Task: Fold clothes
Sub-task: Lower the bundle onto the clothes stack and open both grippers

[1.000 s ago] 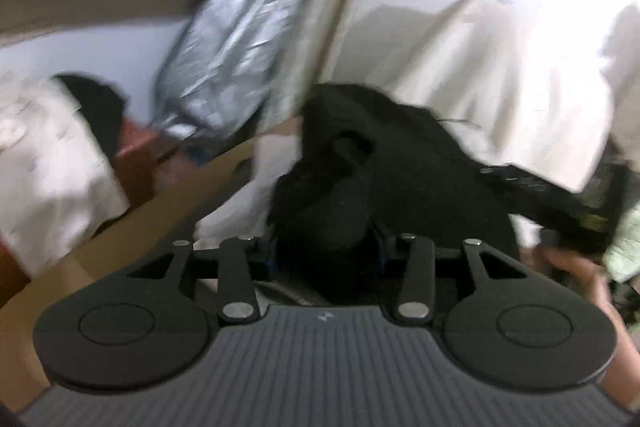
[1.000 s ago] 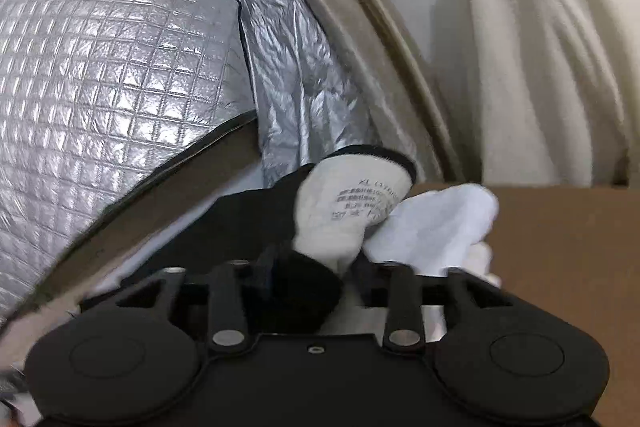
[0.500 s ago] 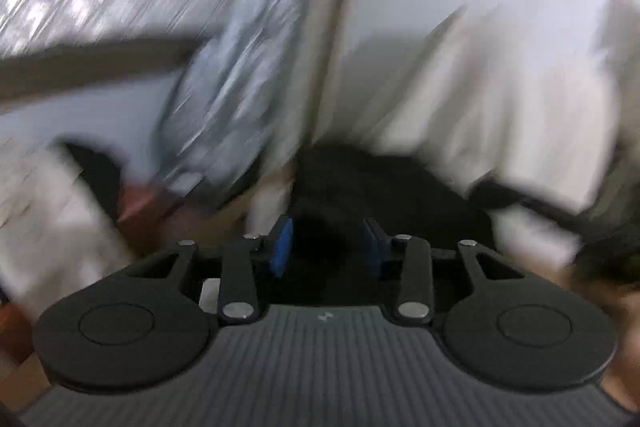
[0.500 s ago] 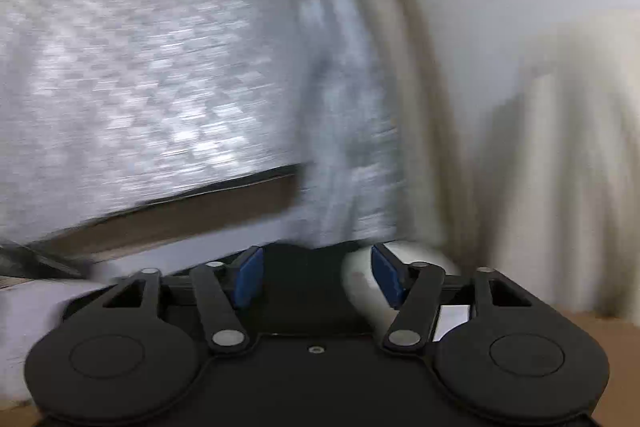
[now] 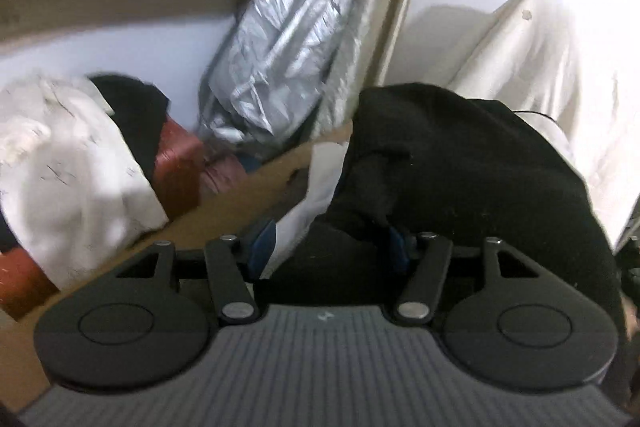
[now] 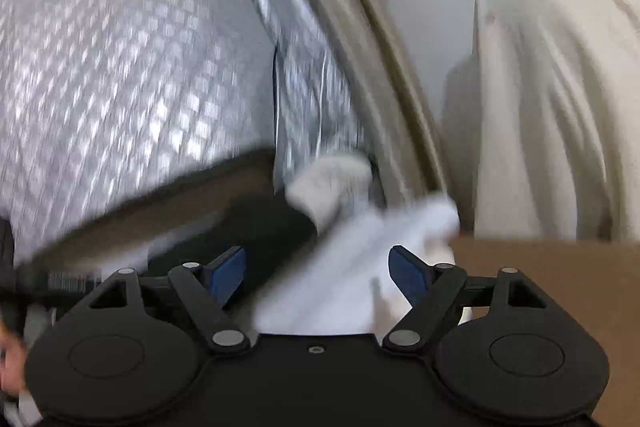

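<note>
A black garment (image 5: 460,167) lies heaped on the brown cardboard surface (image 5: 248,199), over a white cloth (image 5: 320,179). My left gripper (image 5: 329,245) is right at its near edge. Its jaws are opening, and a fold of black cloth hangs loose between the blue pads (image 5: 262,243). In the right wrist view the black garment (image 6: 256,227) shows its pale inner collar (image 6: 332,179). My right gripper (image 6: 318,274) is opening too. The white cloth (image 6: 360,267) lies between its pads (image 6: 410,273), and they do not press on it.
A pile of white clothing (image 5: 60,167) with a red-brown item (image 5: 176,163) sits at the left. Silver quilted foil (image 6: 120,67) and a crumpled foil sheet (image 5: 288,47) stand behind. A cream cloth (image 6: 552,107) hangs on the wall to the right.
Both grippers were shut on the black garment and have since spread their pads and let it go. Both views have shifted and dipped toward the pile.
</note>
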Tool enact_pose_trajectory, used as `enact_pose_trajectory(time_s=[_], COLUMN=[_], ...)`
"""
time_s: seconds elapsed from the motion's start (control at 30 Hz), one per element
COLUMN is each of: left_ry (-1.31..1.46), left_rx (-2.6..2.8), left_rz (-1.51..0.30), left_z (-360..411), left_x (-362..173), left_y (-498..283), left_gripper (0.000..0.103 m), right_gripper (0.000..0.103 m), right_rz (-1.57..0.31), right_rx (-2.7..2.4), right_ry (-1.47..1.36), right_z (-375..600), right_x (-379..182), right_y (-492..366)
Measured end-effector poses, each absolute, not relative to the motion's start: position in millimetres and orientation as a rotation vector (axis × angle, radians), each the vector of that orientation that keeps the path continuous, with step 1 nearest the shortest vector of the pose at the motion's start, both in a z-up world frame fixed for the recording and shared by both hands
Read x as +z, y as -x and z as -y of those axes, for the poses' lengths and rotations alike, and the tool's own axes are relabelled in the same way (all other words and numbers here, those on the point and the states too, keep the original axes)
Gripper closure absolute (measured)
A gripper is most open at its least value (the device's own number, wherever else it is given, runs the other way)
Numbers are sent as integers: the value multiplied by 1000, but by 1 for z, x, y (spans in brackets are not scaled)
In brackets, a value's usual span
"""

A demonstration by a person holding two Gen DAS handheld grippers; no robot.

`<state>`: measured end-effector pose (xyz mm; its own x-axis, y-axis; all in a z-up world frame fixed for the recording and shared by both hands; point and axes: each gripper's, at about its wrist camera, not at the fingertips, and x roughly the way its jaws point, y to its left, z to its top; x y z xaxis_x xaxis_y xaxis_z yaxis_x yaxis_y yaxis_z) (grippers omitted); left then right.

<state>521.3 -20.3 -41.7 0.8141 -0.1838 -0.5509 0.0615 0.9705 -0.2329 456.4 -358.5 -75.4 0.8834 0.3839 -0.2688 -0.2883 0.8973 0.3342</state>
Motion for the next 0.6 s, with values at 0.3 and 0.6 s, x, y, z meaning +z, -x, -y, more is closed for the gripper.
enact_pose_trajectory(time_s=[0.3, 0.6], left_ry=[56, 124], left_rx=[-8, -87], left_rz=[-518, -655], left_z=[91, 147], left_x=[16, -20], left_y=[-377, -288], left_gripper=[0, 0], right_gripper=[21, 21], right_rz=[-406, -404], right_rx=[333, 347], right_ry=[-367, -262], right_z=[406, 403], right_x=[-75, -47], right_y=[-369, -279])
